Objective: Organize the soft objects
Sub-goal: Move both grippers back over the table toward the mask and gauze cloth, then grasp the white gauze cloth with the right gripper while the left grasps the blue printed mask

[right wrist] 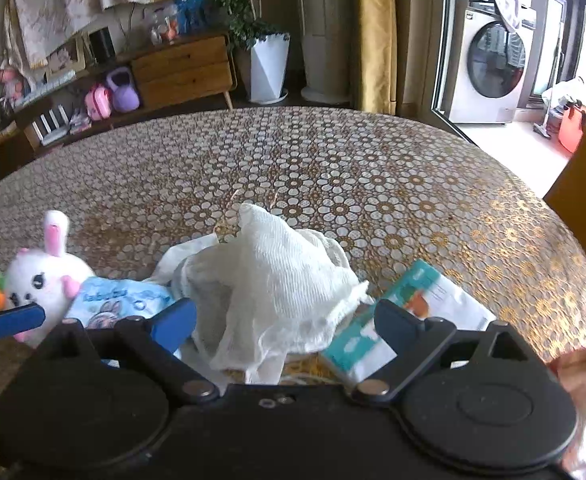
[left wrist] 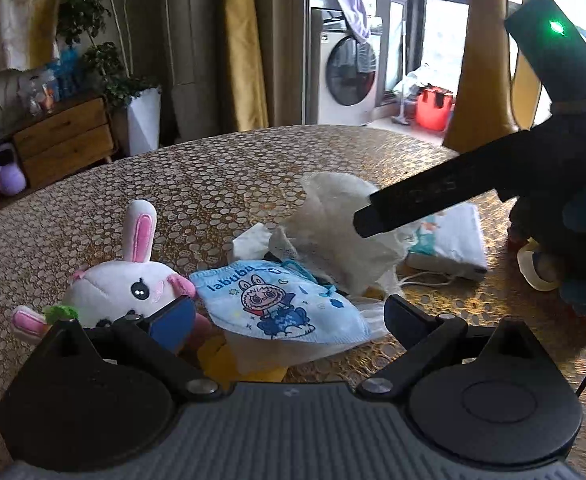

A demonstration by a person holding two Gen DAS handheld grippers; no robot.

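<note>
The counter (right wrist: 373, 184) was round, covered in a gold cloth with a white flower pattern. Nearest on it, the left gripper (left wrist: 289, 314) had its fingers spread wide over a blue face mask (left wrist: 277, 300) printed with a cartoon figure, gripping nothing. The mask lay flat, its long axis running left to right, just beside a white plush rabbit (left wrist: 125, 284) on the left, which lay on its side with one pink-lined ear standing up. The right gripper (right wrist: 285, 320) also had its fingers wide apart, one on each side of a crumpled white gauze cloth (right wrist: 277, 280), with no clear hold on it. The cloth rose to a peak pointing away toward the far edge, near the middle of the counter. To its right lay a flat tissue pack (right wrist: 433, 300), white and teal, angled away to the right. Beyond the counter stood a wooden cabinet (right wrist: 181, 68) and a white planter (right wrist: 269, 68) on the left, gold curtains (right wrist: 373, 32) in the middle, and a washing machine (right wrist: 489, 64) on the far right.
</note>
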